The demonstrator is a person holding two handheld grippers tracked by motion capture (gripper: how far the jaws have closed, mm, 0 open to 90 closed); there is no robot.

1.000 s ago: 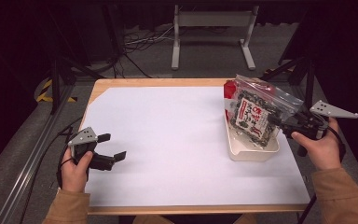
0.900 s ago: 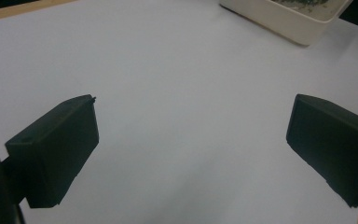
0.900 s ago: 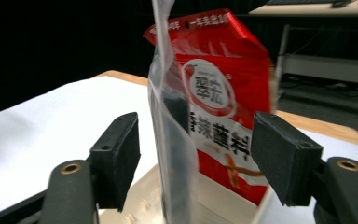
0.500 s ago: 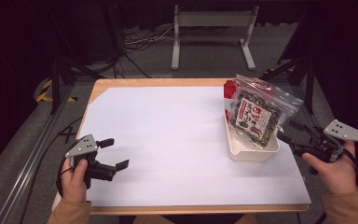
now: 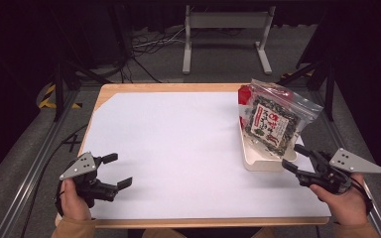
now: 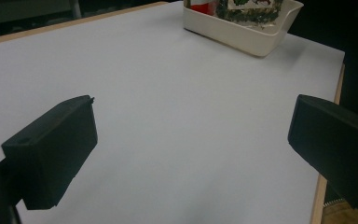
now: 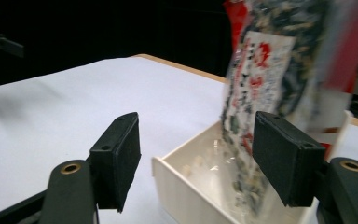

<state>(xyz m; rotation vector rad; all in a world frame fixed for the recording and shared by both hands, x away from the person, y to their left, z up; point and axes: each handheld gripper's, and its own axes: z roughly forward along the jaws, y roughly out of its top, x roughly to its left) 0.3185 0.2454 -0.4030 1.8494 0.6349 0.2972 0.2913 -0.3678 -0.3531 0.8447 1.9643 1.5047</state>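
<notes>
The clear snack bag [image 5: 273, 116], dark contents behind a white label with red print, stands on end in the white tray [image 5: 258, 163] at the right side of the table, leaning back so its sealed top overhangs the tray's far edge. A red packet [image 5: 244, 95] sits just behind it in the same tray. In the right gripper view the bag [image 7: 265, 88] rises from the tray [image 7: 191, 186] between the two black jaws, though it is blurred and clearly farther off than the pads. The right gripper [image 5: 297, 158] is held just off the tray's near right corner, jaws spread wide with nothing between them, touching neither tray nor bag. The left gripper [image 5: 116, 171] is well apart, near the table's front left corner, hovering over the white table cover [image 5: 178, 144] (its jaws also stand wide apart and empty). In the left gripper view the tray [image 6: 242, 37] shows across the bare white surface, at the far edge.
</notes>
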